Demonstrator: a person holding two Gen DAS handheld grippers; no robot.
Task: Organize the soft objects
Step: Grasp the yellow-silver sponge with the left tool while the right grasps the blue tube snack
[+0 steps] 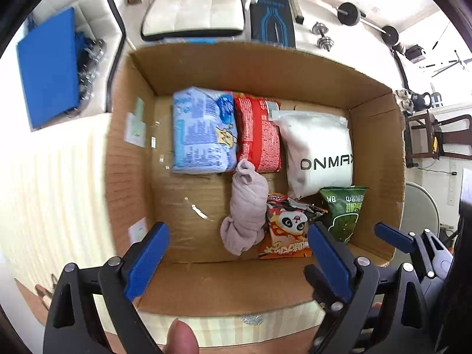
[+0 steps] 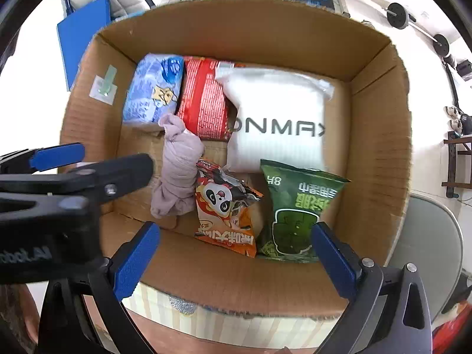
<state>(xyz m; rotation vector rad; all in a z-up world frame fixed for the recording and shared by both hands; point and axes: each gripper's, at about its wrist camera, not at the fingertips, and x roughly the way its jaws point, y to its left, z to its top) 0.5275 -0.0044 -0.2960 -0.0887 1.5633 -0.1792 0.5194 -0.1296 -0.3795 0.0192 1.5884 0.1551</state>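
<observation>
An open cardboard box (image 1: 253, 65) (image 2: 244, 23) holds soft packs. At the back lie a blue pack (image 1: 203, 131) (image 2: 153, 88), a red pack (image 1: 259, 135) (image 2: 203, 100) and a white ONMAX pouch (image 1: 318, 150) (image 2: 277, 118). Nearer lie a rolled pink-grey cloth (image 1: 246, 209) (image 2: 178, 165), an orange panda snack bag (image 1: 287, 227) (image 2: 225, 206) and a green snack bag (image 1: 345, 209) (image 2: 295, 209). My left gripper (image 1: 236, 259) is open and empty above the box's near edge. My right gripper (image 2: 236, 259) is open and empty over the near wall. The left gripper also shows in the right wrist view (image 2: 97, 162).
The box stands on a pale striped surface (image 1: 59, 177). A blue folder (image 1: 47, 65) lies to the left. A white chair (image 1: 191, 8), a dark board and dumbbells (image 1: 324, 37) stand beyond the box. A grey round seat (image 2: 433, 244) is at the right.
</observation>
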